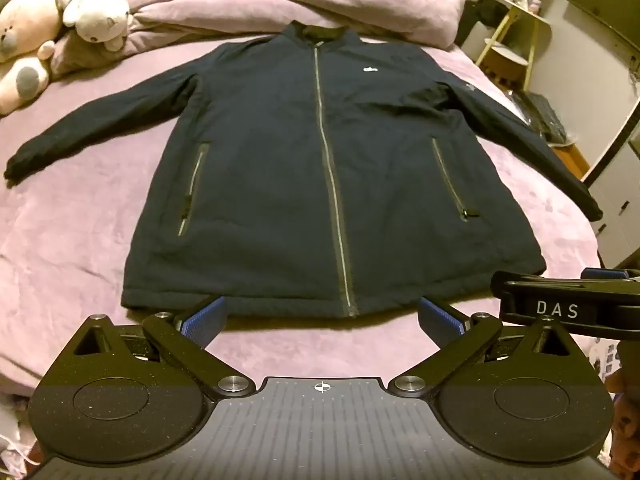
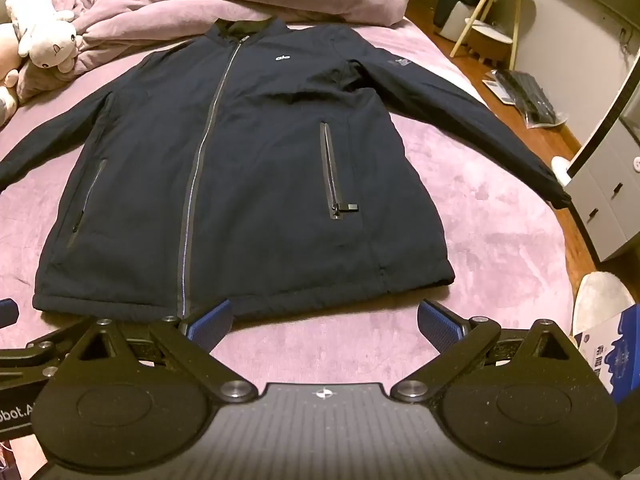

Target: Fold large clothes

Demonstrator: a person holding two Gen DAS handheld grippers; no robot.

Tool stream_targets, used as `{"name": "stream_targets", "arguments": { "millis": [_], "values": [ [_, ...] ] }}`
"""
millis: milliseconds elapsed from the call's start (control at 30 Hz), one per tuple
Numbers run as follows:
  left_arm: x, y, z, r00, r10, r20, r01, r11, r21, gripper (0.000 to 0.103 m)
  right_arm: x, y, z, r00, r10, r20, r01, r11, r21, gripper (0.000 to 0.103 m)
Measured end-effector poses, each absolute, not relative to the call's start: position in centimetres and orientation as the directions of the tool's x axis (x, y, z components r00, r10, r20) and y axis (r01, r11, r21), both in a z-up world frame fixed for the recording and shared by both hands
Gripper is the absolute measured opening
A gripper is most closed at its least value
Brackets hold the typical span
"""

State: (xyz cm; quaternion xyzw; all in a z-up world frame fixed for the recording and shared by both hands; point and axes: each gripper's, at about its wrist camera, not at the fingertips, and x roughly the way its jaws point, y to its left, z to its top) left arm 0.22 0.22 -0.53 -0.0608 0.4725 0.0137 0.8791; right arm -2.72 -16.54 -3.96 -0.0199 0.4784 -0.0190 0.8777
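A dark navy zip-up jacket (image 1: 320, 168) lies flat, front up, on a pink bed (image 1: 72, 216), collar toward the far end and both sleeves spread out to the sides. In the right wrist view the jacket (image 2: 240, 184) fills the middle, its right sleeve reaching the bed's edge. My left gripper (image 1: 322, 318) hovers open just short of the hem, near the zipper's lower end, with nothing between its blue pads. My right gripper (image 2: 324, 322) stands open near the hem's right half, also empty. The right gripper's body (image 1: 568, 304) shows at the right of the left wrist view.
A rumpled pink duvet (image 1: 304, 0) is heaped beyond the collar. Plush toys (image 1: 52, 20) sit at the far left. To the right of the bed are a wooden floor, a small stand (image 2: 492, 28), a white cabinet (image 2: 608, 196) and a blue box (image 2: 608, 348).
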Motion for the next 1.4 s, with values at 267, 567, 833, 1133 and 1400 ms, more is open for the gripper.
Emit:
{"name": "stream_targets", "arguments": {
  "millis": [267,567,833,1133,1400],
  "values": [
    [0.26,0.23,-0.56,0.546,-0.034,-0.837,-0.091,0.991,-0.100,0.103,-2.80,-16.54,-4.95,0.535,-0.051,-0.843,0.015,0.999,-0.051,0.099],
    [0.29,0.28,-0.60,0.540,-0.033,-0.841,-0.098,0.990,-0.101,0.103,-2.79,-16.71,-4.86,0.528,-0.046,-0.848,0.015,0.999,-0.045,0.099],
    [0.37,0.38,-0.74,0.535,-0.030,-0.844,-0.105,0.989,-0.102,0.103,-2.84,-16.68,-4.87,0.525,-0.045,-0.850,0.013,0.999,-0.044,0.099],
    [0.37,0.41,-0.88,0.526,-0.030,-0.850,-0.108,0.989,-0.101,0.103,-2.77,-16.60,-4.92,0.518,-0.044,-0.854,0.008,0.999,-0.047,0.099],
    [0.44,0.55,-0.84,0.526,-0.028,-0.850,-0.119,0.987,-0.106,0.103,-2.81,-16.32,-4.88,0.519,-0.041,-0.854,-0.005,0.999,-0.050,0.099]
  ]
}}
